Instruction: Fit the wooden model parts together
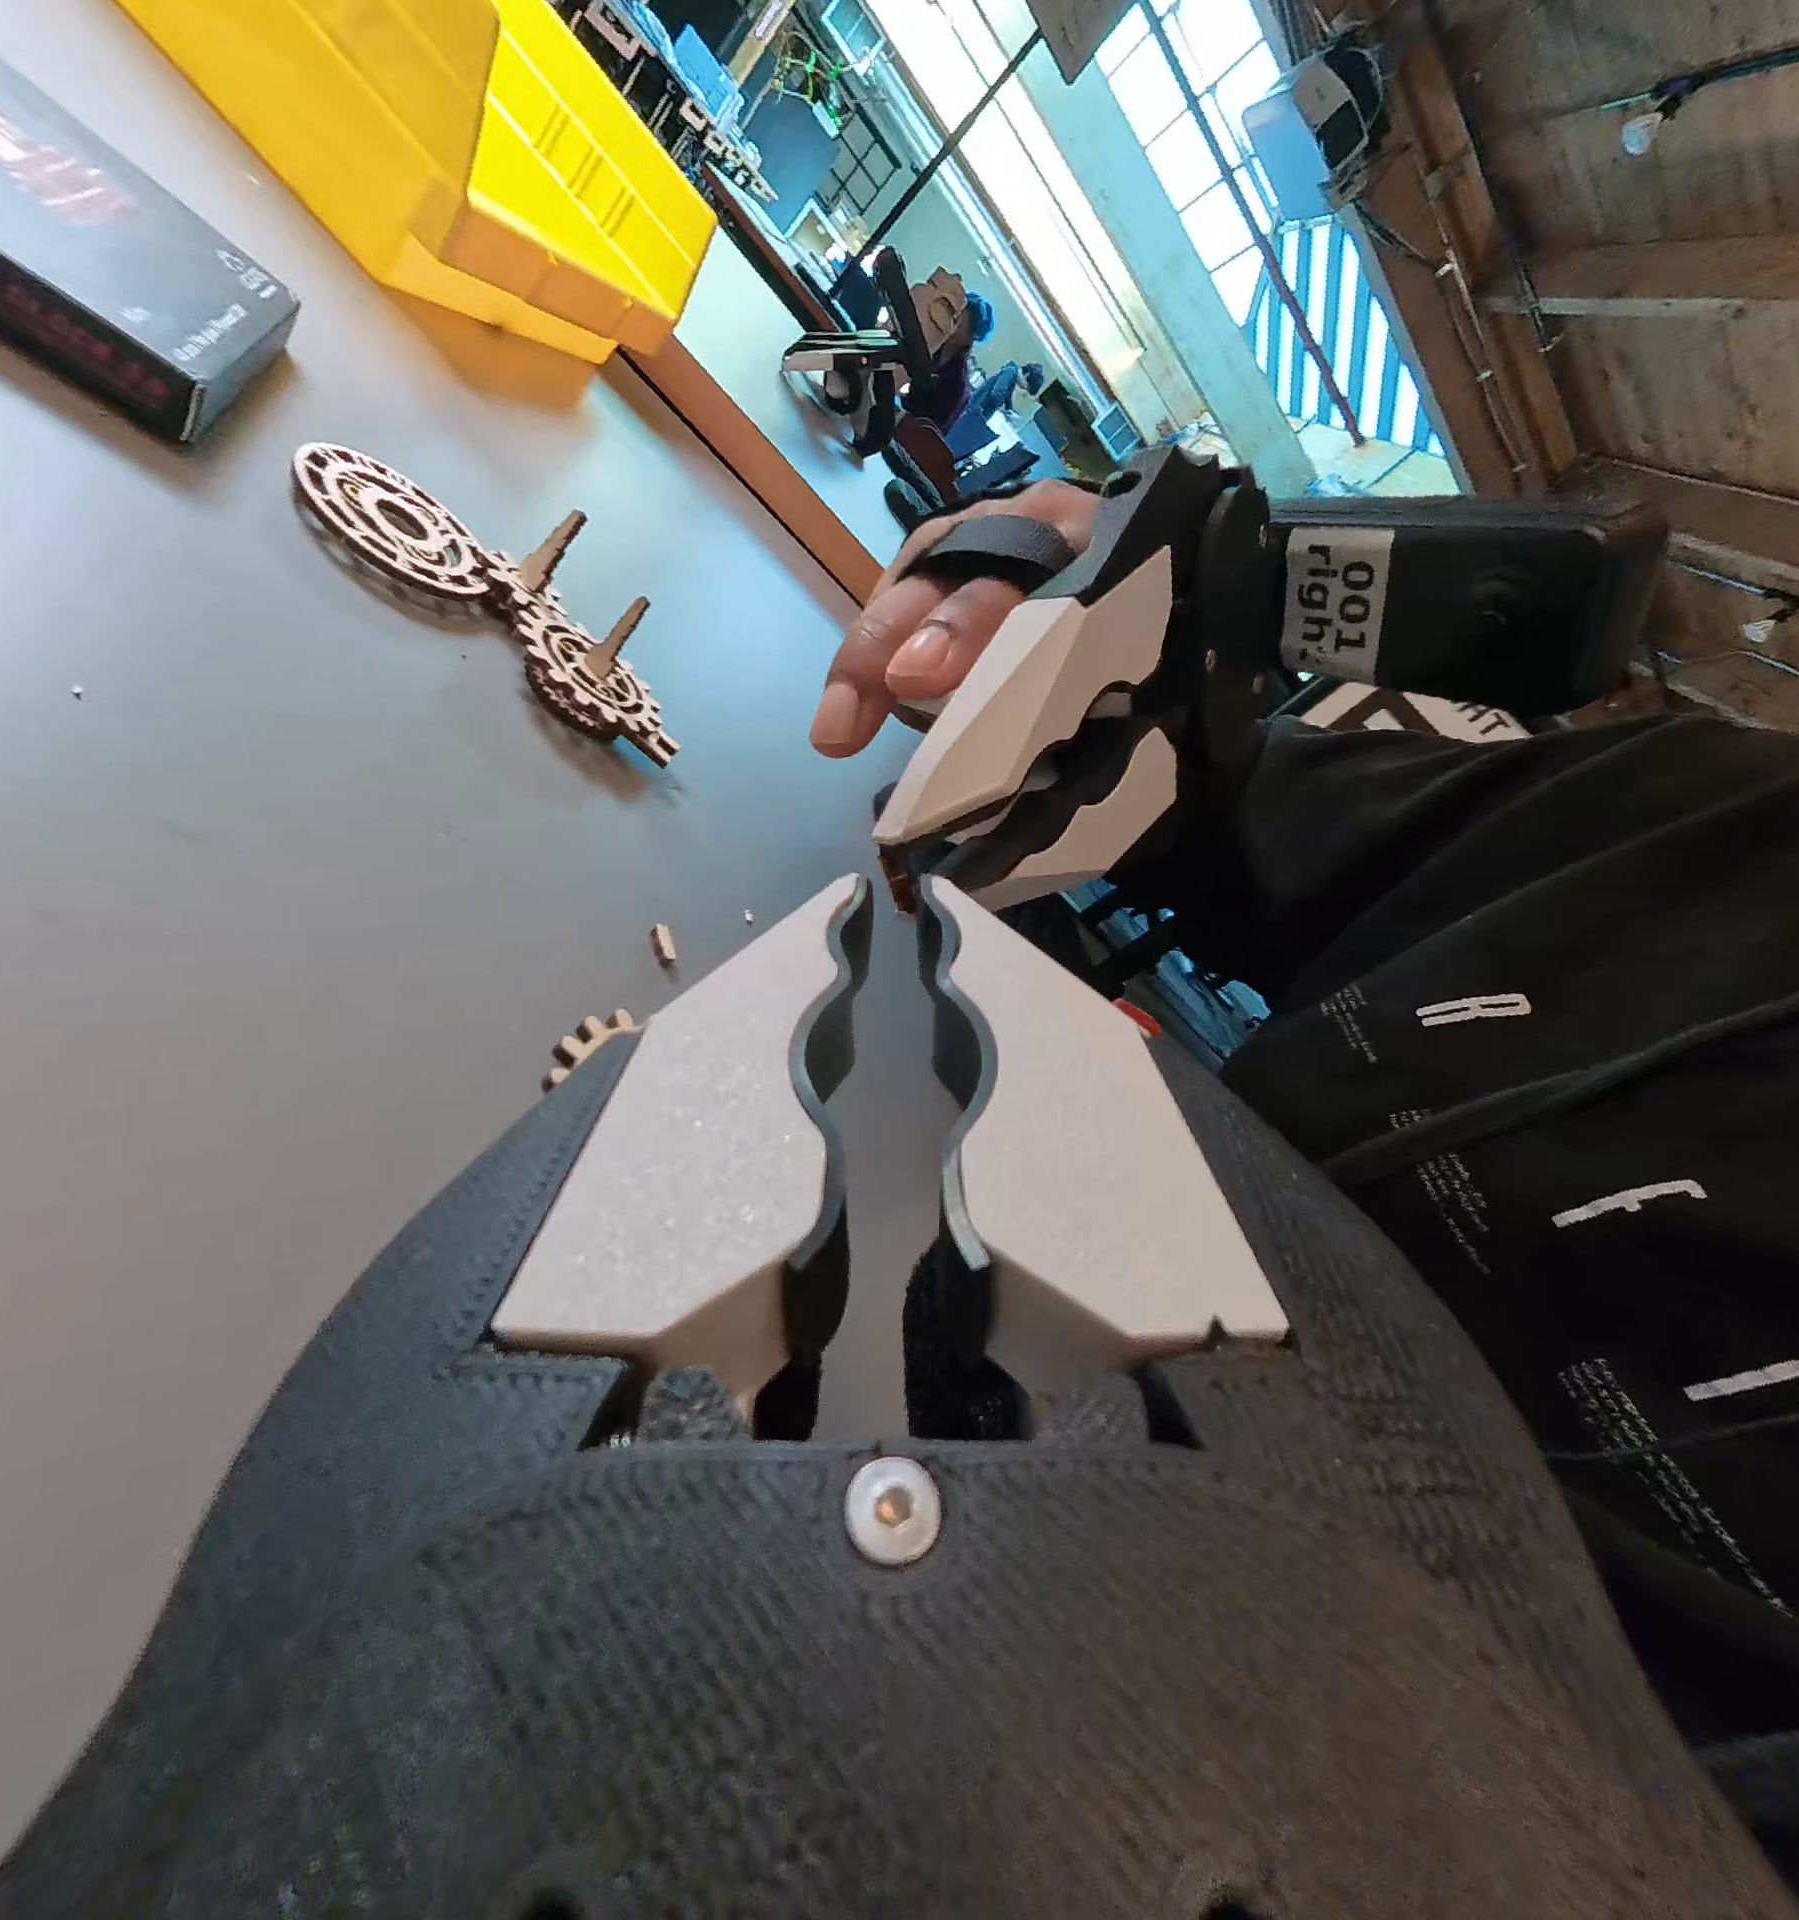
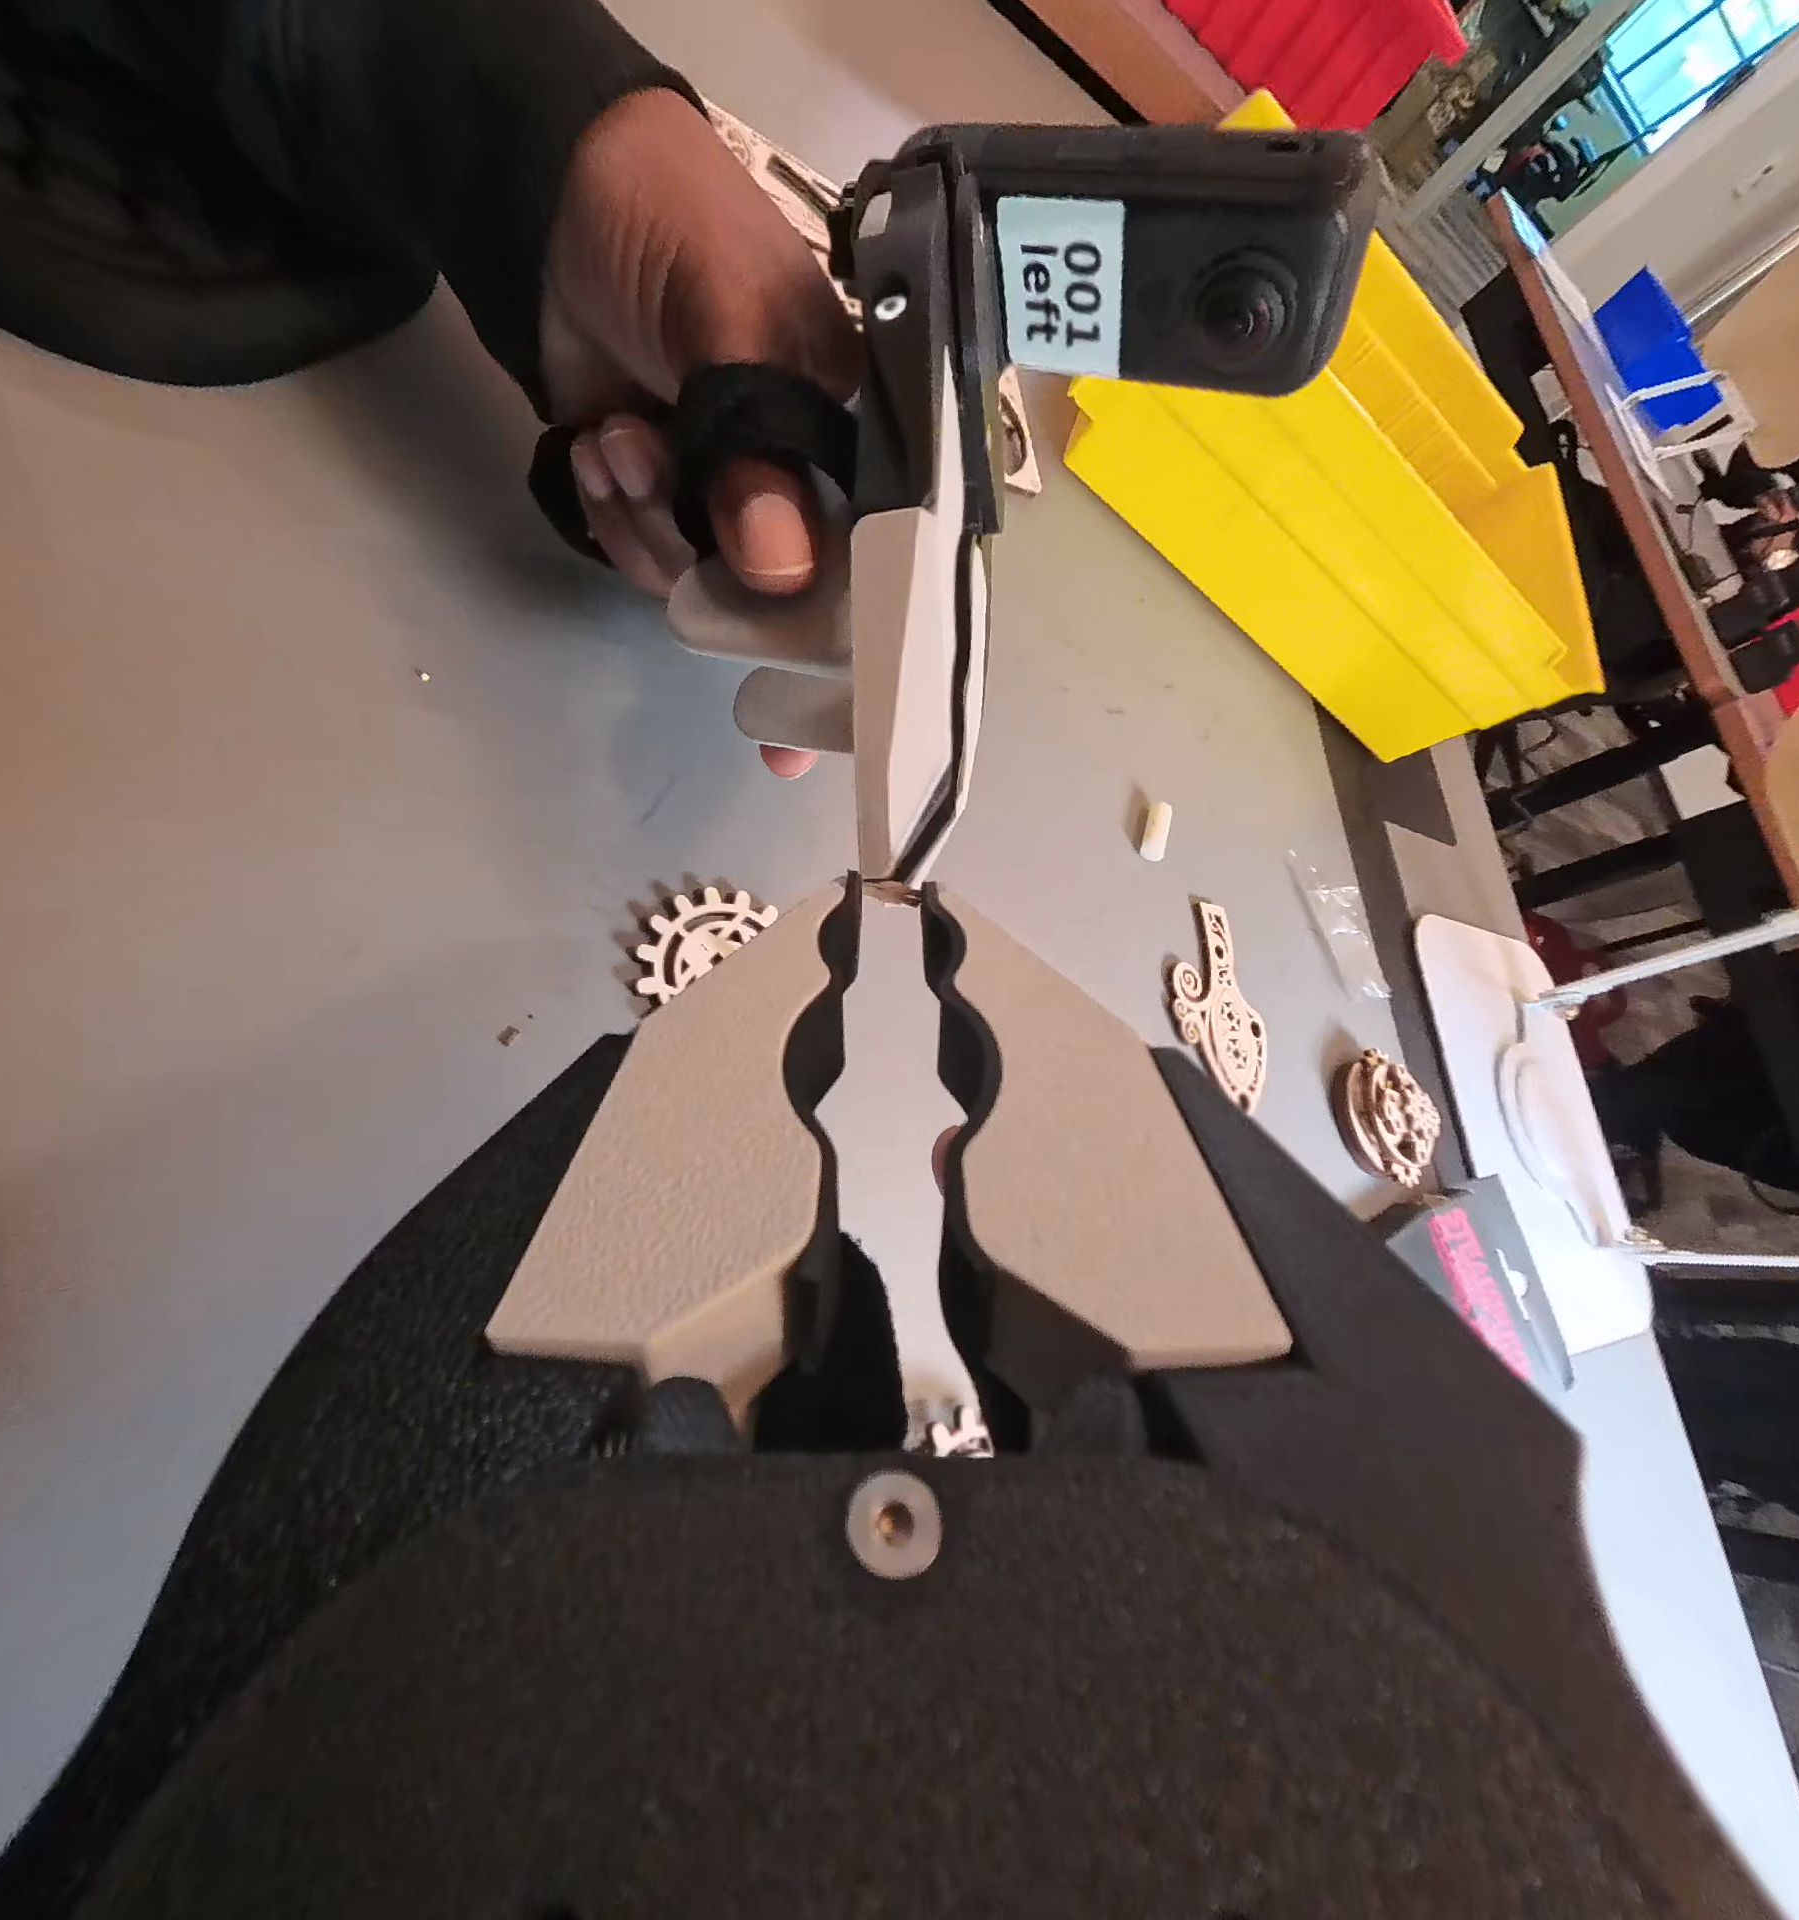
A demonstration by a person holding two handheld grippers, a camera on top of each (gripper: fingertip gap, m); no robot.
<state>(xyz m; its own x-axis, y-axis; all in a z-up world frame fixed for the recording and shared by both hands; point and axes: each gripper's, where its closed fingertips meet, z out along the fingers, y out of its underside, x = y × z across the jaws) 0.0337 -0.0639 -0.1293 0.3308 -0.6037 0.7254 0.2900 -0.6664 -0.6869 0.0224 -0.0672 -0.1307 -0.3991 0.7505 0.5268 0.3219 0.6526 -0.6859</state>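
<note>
The left gripper (image 1: 893,896) and right gripper (image 2: 890,896) meet tip to tip above the grey tabletop (image 1: 199,883), jaws narrowly parted around 1 small wooden piece (image 1: 900,891) pinched between them. At 10 o'clock in the left wrist view lies the wooden gear assembly (image 1: 490,603), with 2 pegs; a yellow bin (image 1: 521,177) sits at 11.

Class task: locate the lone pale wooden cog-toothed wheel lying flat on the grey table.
In the right wrist view, the pale wooden cog-toothed wheel lies on the grey table, just left of the right tool's fingertips.
</note>
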